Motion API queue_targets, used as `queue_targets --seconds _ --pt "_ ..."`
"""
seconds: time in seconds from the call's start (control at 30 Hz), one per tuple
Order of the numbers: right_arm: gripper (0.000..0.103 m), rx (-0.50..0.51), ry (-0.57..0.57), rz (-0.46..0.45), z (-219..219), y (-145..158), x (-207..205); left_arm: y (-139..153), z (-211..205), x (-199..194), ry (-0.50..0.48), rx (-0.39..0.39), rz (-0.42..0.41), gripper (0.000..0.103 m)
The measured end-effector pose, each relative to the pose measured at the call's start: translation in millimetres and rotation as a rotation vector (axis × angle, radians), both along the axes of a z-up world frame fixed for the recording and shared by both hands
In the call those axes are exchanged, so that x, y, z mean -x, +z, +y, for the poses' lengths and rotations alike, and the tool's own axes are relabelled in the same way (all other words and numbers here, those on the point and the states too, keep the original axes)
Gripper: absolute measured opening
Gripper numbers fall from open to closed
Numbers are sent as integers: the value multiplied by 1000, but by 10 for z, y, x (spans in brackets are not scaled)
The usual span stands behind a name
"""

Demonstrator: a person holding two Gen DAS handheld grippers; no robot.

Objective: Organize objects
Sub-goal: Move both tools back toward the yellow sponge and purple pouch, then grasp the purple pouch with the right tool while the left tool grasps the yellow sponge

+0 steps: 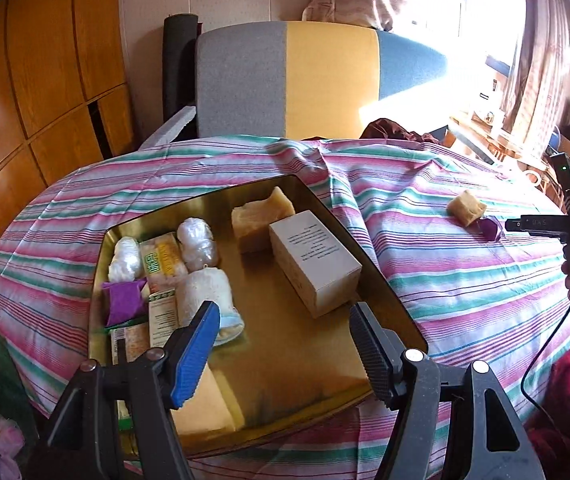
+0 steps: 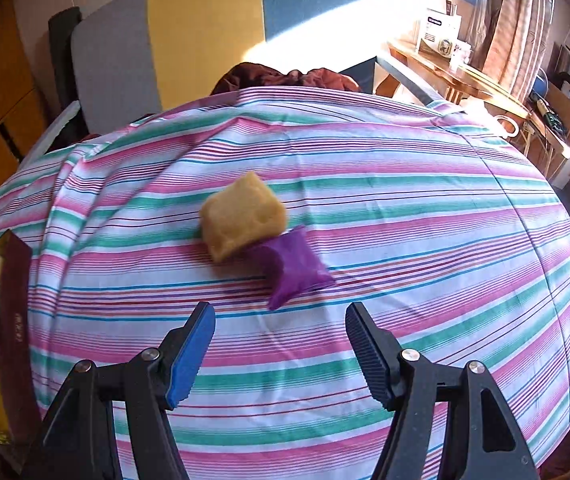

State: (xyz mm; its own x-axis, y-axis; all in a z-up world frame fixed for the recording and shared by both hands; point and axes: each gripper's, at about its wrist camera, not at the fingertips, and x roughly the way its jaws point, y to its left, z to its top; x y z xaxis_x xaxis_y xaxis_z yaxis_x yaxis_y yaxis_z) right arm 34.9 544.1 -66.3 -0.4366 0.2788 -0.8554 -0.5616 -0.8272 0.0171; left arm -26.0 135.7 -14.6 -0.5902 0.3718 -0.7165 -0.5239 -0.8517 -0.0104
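**Currently: two items remaining outside the tray**

Presently, the sorting is standing mostly complete. The gold tray is resting on the striped cloth and is already holding most of the items: a white box near its right wall, a tan block just behind that box, and a cluster of wrapped rolls, packets and a purple sachet along its left side.

Two items are lying outside the tray, well apart from it: a tan soap chunk and a purple pouch, touching each other on the cloth.

The left gripper is hovering over the near part of the tray, its jaws standing open with nothing between them. The right gripper is pointing toward the two loose items, its jaws likewise open and empty, with the pouch just ahead of them.

Judging from this layout, transferring the chunk and the pouch into the tray is the remaining work.
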Motion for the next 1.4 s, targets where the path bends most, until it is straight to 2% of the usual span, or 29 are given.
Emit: queue_targets --seconds 0.2,0.43,0.47,0.5,0.57,0.77,1.0,1.23,1.4 --pt "69 -5 93 -66 254 -220 213 -31 213 9 -45 7 -24 68" --pt "67 5 139 -147 411 -497 552 -37 475 29 -91 24 -33 69" --pt "62 0 146 -162 417 -528 581 -26 530 33 -100 22 -33 69" --pt "42 -3 142 -159 431 -535 583 -12 588 41 -110 19 -34 69" --pt "33 24 138 -127 450 -501 538 27 719 47 -132 14 -28 70" --pt "32 28 142 -125 374 -343 147 104 1255 63 -236 17 -15 71" --pt "31 81 64 -126 471 -357 -294 6 2139 110 -388 81 -5 71" --pt "30 119 70 -110 533 -411 -281 -181 2949 212 -557 135 15 71" --pt "30 149 60 -101 571 -422 -307 -359 3442 366 -607 169 -1 80"
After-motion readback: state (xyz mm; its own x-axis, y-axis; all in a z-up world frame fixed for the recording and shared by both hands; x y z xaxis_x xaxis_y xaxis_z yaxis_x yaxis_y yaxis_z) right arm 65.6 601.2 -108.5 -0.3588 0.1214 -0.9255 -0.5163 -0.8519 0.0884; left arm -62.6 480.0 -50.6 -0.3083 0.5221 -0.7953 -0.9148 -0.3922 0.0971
